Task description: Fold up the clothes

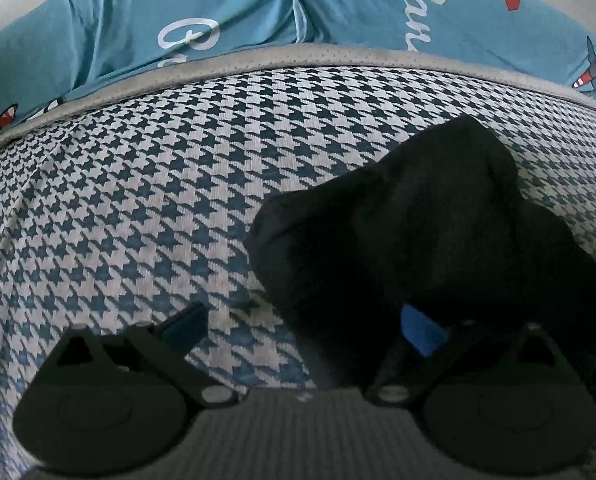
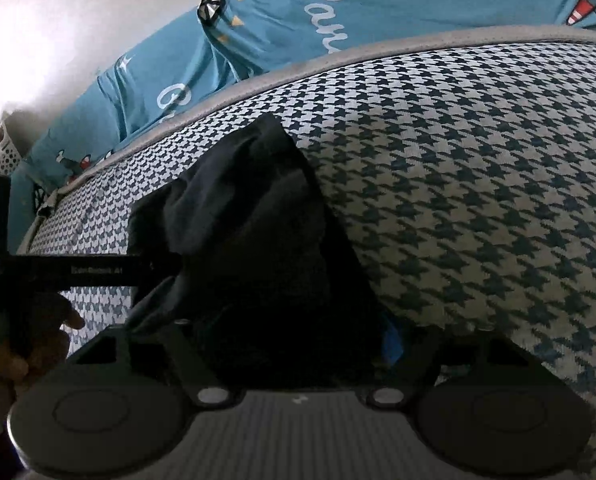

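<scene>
Black crumpled cloth garment (image 1: 398, 220), plain, no print. Under it a woven bed cover (image 1: 137, 200) in navy-and-white houndstooth with a grey perforated edge band (image 1: 257, 58). Top of frame: teal cotton sheet (image 1: 225, 8) with white script lettering, white stars, small yellow triangles, red-and-white planes. Left gripper (image 1: 306, 322) black with blue finger pads (image 1: 422, 332). Upper left of right view: white wall (image 2: 57, 40).

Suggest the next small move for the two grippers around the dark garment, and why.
Probably close the left gripper on the near edge of the black garment: its fingers stand wide apart, with cloth over only one blue pad. The garment lies bunched on the houndstooth cover, not yet flattened. The right gripper's grip is hidden.
</scene>
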A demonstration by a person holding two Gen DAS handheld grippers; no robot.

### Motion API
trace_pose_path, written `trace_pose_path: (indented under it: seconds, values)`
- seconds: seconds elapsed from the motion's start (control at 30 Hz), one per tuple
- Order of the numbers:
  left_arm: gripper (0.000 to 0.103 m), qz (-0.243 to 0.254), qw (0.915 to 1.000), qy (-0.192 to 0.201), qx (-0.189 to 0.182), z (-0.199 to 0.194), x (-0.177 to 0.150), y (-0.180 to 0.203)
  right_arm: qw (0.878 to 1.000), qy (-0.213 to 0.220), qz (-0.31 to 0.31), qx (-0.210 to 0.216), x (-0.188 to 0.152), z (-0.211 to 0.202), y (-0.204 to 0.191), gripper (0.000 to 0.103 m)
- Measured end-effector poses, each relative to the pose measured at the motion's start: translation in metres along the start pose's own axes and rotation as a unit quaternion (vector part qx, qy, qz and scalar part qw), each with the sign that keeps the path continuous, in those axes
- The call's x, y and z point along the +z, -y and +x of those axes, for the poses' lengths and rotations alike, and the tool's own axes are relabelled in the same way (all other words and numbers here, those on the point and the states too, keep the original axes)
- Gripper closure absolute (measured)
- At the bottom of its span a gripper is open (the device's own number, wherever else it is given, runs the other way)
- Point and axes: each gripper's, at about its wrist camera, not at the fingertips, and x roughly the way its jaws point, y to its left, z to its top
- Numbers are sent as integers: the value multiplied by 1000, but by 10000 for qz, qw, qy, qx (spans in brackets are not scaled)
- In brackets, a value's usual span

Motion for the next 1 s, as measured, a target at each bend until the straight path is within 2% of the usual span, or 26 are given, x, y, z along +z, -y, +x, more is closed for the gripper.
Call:
trace_pose_path:
  seconds: [0.2,0.37,0.53,0.8,1.0]
  values:
    - [0,15,10000,-10,3,0,-1,4,10000,76,21,-37,1,3,-1,41]
    - [0,72,10000,17,35,1,0,10,9999,140,39,-59,1,6,-3,53]
    - [0,257,9996,101,92,-1,0,17,9998,181,53,-94,0,8,-5,58]
    - [0,340,9993,122,120,-1,0,22,9997,192,79,-85,-2,9,-4,58]
    - [0,334,9993,98,131,1,1,23,9997,189,104,-99,-3,11,-4,54]
